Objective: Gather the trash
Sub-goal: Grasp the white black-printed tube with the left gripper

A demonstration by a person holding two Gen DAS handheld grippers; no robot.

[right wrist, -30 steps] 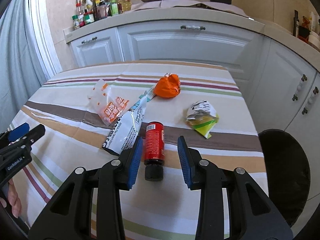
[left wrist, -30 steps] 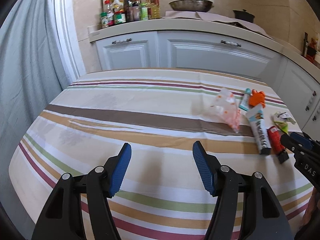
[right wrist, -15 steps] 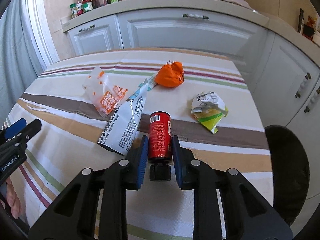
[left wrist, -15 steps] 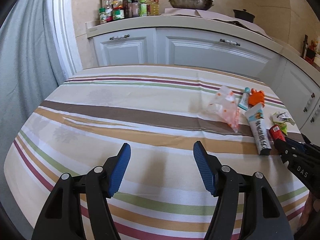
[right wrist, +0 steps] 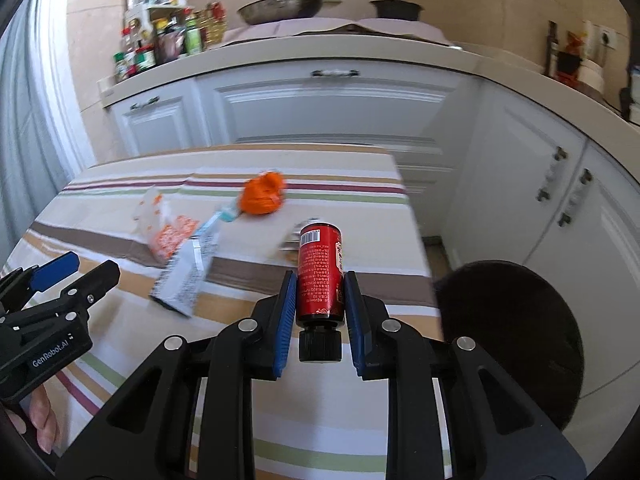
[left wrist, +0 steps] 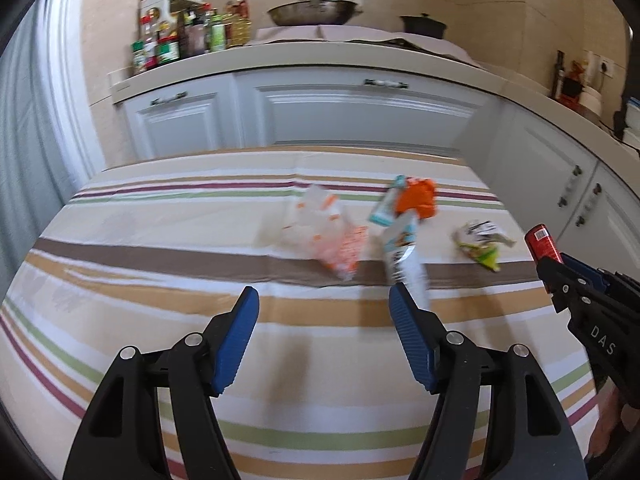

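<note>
Above the striped tablecloth (right wrist: 328, 432), your right gripper (right wrist: 320, 300) is clenched on the red bottle (right wrist: 320, 272), black cap toward the camera, base pointing away; both blue pads press its sides. Bottle is off the cloth. Just right of the table: a dark round bin (right wrist: 516, 336). Your left gripper (left wrist: 322, 334) has its fingers spread wide, grasping nothing, low over the cloth. Left on the cloth: 1 orange crumpled bag (left wrist: 416, 200), 1 clear orange-printed wrapper (left wrist: 332, 236), 1 white pouch (left wrist: 402, 252), 1 green-and-white crumpled packet (left wrist: 480, 244). Blurred; print unreadable.
</note>
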